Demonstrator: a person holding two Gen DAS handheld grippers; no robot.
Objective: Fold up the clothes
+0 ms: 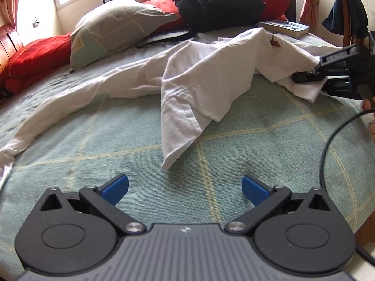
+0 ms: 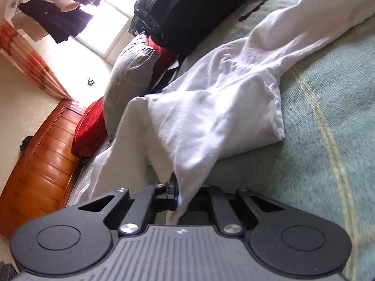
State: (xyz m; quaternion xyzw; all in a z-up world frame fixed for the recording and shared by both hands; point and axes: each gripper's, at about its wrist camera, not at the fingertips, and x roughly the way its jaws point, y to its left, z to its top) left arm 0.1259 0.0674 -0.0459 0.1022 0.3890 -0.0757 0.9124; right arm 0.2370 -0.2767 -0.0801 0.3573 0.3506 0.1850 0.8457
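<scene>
The left gripper (image 1: 185,188) hovers with fingers spread over the green bedspread (image 1: 257,140); the right gripper (image 2: 179,197) pinches the white garment (image 1: 199,82), lifting its edge

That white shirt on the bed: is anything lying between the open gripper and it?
Nothing visible. Only bare green blanket lies between the open left gripper and the nearest hanging corner of the white shirt. The right gripper is already clamped on the shirt's far edge.
</scene>
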